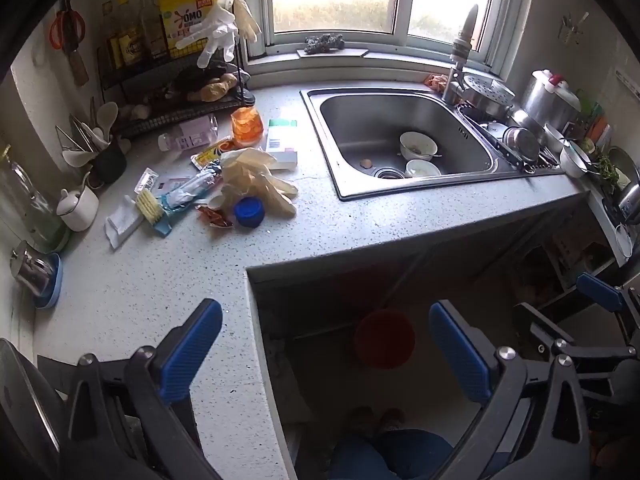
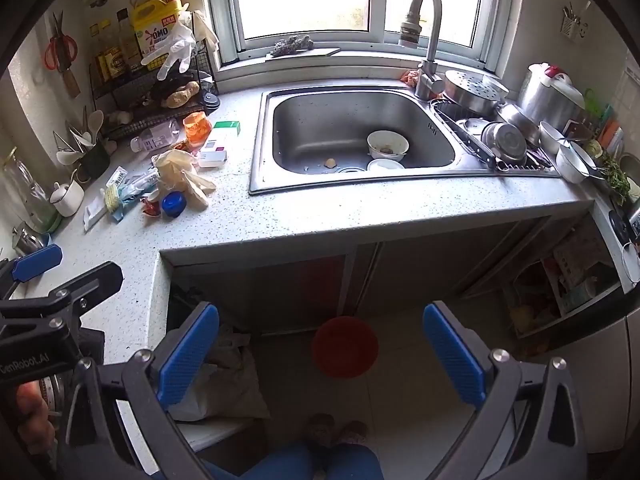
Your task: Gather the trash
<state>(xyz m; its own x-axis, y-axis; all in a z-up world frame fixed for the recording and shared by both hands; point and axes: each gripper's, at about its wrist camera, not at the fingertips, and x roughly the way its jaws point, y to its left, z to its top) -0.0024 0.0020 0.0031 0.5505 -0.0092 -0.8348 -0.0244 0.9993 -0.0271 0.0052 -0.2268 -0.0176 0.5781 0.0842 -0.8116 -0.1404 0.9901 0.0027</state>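
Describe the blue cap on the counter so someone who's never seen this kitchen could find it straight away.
Start at the stainless steel sink under the window and look left along the speckled grey countertop to the litter pile. At its near edge, touching the crumpled beige rubber gloves, lies a round blue plastic cap, the pile's only round, solid-blue piece.

We note a speckled, stone-like matt countertop (image 2: pixel 304 212) and a brushed stainless-steel sink (image 2: pixel 320 128) holding glazed ceramic bowls (image 2: pixel 387 145). The faucet (image 2: pixel 430 32) is satin metal. Among the litter we find thin, wrinkled latex gloves (image 1: pixel 256 184), a glossy blue plastic cap (image 1: pixel 249 211), a paper carton (image 1: pixel 282 144) and crinkled foil wrappers (image 1: pixel 214 216). The gripper pads (image 2: pixel 188 356) are ribbed blue plastic on matt black frames.
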